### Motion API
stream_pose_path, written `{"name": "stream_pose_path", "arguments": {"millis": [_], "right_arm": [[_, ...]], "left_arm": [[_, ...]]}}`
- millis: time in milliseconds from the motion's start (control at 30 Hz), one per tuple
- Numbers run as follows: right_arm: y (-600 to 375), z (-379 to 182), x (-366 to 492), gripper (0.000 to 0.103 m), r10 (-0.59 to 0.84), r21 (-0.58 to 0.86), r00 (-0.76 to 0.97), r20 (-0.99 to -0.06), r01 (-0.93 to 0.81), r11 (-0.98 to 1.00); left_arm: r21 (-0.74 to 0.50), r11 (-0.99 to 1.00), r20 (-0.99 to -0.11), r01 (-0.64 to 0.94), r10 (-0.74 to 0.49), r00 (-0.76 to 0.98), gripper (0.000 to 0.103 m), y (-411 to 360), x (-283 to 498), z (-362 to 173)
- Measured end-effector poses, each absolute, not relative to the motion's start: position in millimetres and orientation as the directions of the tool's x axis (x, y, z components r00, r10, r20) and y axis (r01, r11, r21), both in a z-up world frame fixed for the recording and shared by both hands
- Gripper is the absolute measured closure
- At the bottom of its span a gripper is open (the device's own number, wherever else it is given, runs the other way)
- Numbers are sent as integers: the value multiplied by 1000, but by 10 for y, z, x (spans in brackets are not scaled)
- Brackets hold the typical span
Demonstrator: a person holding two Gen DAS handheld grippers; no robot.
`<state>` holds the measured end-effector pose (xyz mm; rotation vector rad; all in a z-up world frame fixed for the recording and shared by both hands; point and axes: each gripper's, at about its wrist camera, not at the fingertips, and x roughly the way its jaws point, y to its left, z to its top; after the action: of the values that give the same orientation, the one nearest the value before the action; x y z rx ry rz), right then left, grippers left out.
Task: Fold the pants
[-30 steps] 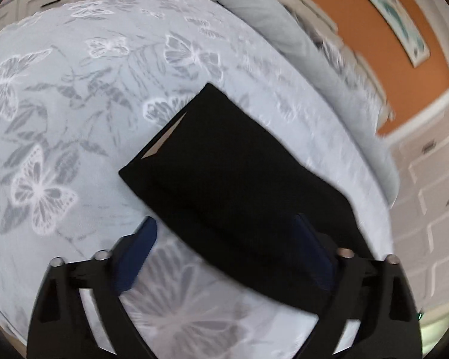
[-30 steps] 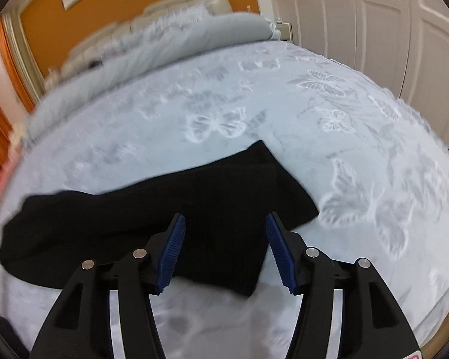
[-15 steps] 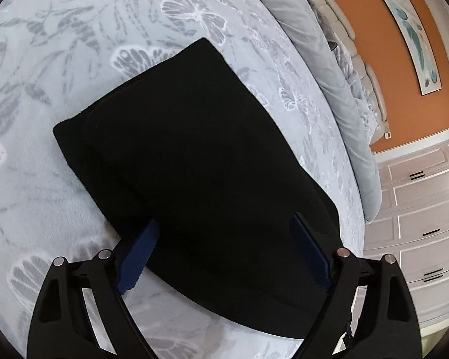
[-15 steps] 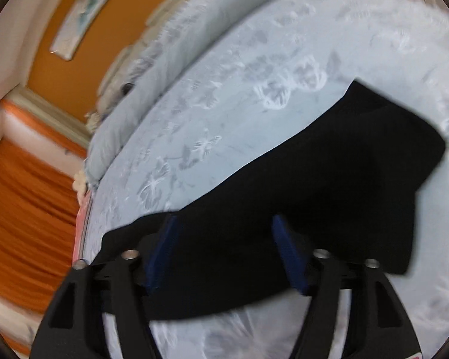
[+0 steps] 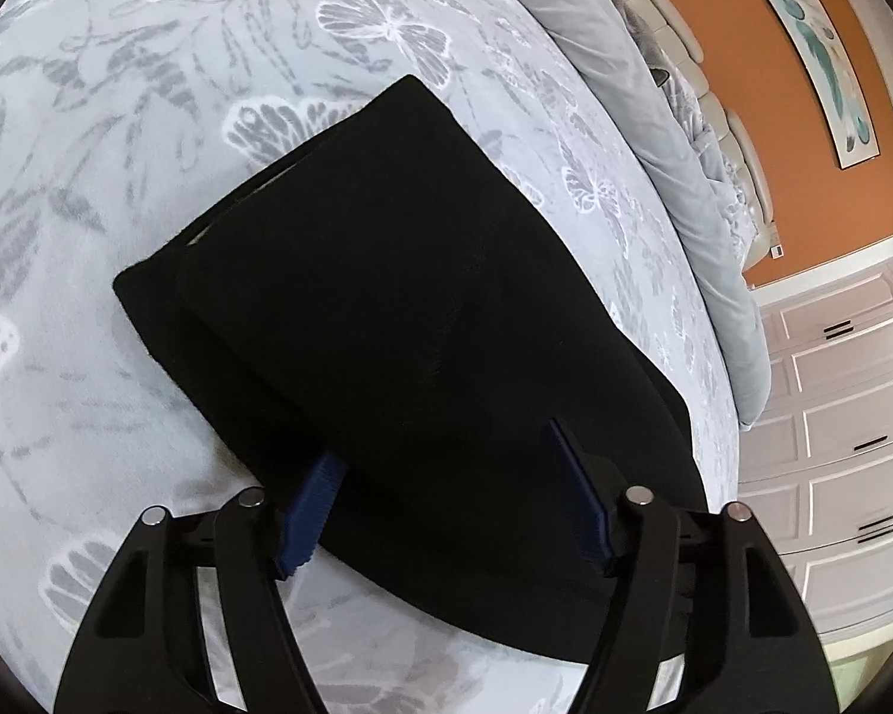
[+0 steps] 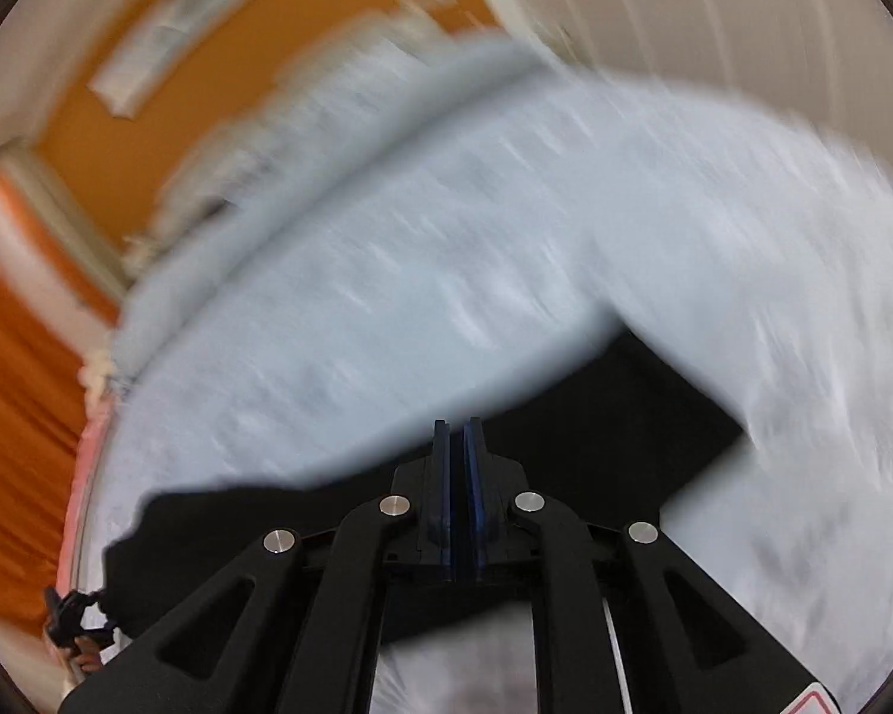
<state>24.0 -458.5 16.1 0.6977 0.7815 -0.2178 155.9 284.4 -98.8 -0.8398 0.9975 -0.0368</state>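
Left wrist view: black pants [image 5: 399, 297], folded, lie on the butterfly-print bed [image 5: 119, 89]. Left gripper [image 5: 446, 500] fingers spread over the near edge. Right gripper [image 6: 458, 476] fingers pressed together; whether pinching cloth, cannot tell. Fabric looks soft, limp, light; best taken at layered corners.

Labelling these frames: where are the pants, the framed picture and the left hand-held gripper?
pants [image 5: 399, 297], left wrist view, top folded layer.
framed picture [image 5: 815, 41], left wrist view, its middle.
left hand-held gripper [image 5: 446, 506], left wrist view, between fingertips.
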Motion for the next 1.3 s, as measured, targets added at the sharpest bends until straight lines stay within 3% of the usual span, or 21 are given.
{"name": "stream_pose_path", "arguments": {"millis": [67, 100, 133, 167, 200, 367, 467, 500, 533, 600, 700, 767, 833, 867, 900, 967, 1033, 1167, 1300], "right_arm": [[-4479, 56, 215, 92, 117, 538, 694, -710, 428, 726], [-4397, 39, 272, 76, 129, 542, 677, -725, 444, 714], [-4344, 28, 330, 46, 140, 547, 663, -735, 458, 701], [-4313, 32, 401, 37, 157, 563, 654, -740, 474, 677], [-4313, 16, 456, 34, 171, 579, 654, -737, 480, 659], [-4233, -279, 1014, 34, 235, 539, 495, -837, 664, 519], [-4169, -443, 1241, 40, 173, 448, 424, -889, 726, 521], [-4168, -416, 1282, 74, 124, 434, 440, -889, 726, 534], [-4161, -315, 1331, 93, 98, 455, 493, -865, 684, 570], [-4140, 47, 1240, 94, 148, 620, 693, -706, 503, 602], [-4067, 457, 873, 95, 148, 634, 809, -569, 317, 705], [-4177, 233, 617, 94, 178, 620, 781, -599, 311, 720], [-4350, -172, 489, 75, 180, 595, 710, -681, 393, 701], [-4436, -428, 408, 72, 175, 564, 648, -741, 460, 686], [-4491, -588, 323, 77, 183, 559, 616, -766, 498, 663], [-4525, -585, 52, 71, 174, 619, 688, -705, 476, 625], [-4509, -440, -66, 34, 120, 610, 722, -682, 470, 638], [-4559, -283, 102, 33, 82, 581, 729, -680, 466, 667], [-4756, -444, 340, 34, 32, 540, 661, -750, 583, 606]], "left_arm": [[-629, 701, -728, -337, -378, 573, 30, 2801, 1581, -976], [-625, 702, -731, -340, -374, 571, 29, 2783, 1589, -972], [-624, 703, -732, -341, -373, 570, 27, 2771, 1596, -966], [-622, 705, -734, -341, -373, 567, 26, 2763, 1602, -961], [-621, 706, -736, -341, -375, 563, 26, 2760, 1608, -958], [-636, 690, -730, -345, -392, 560, 25, 2806, 1611, -979], [-644, 686, -724, -340, -403, 559, 24, 2815, 1608, -989], [-644, 686, -724, -338, -405, 558, 24, 2819, 1606, -992], [-645, 685, -724, -337, -409, 555, 24, 2826, 1609, -993], [-654, 678, -719, -335, -421, 553, 24, 2850, 1608, -991], [-669, 670, -709, -323, -444, 548, 24, 2890, 1597, -998], [-675, 669, -703, -313, -451, 550, 24, 2900, 1584, -1013], [-673, 672, -702, -310, -448, 554, 24, 2910, 1563, -1027], [-669, 675, -704, -311, -442, 556, 24, 2901, 1554, -1024], [-666, 677, -706, -312, -437, 557, 24, 2894, 1546, -1018], [-661, 679, -712, -319, -434, 552, 23, 2881, 1539, -1003], [-661, 676, -716, -327, -435, 546, 23, 2883, 1534, -996], [-667, 659, -713, -348, -430, 554, 23, 2889, 1525, -1001], [-644, 679, -729, -351, -406, 552, 22, 2840, 1526, -983]]}}
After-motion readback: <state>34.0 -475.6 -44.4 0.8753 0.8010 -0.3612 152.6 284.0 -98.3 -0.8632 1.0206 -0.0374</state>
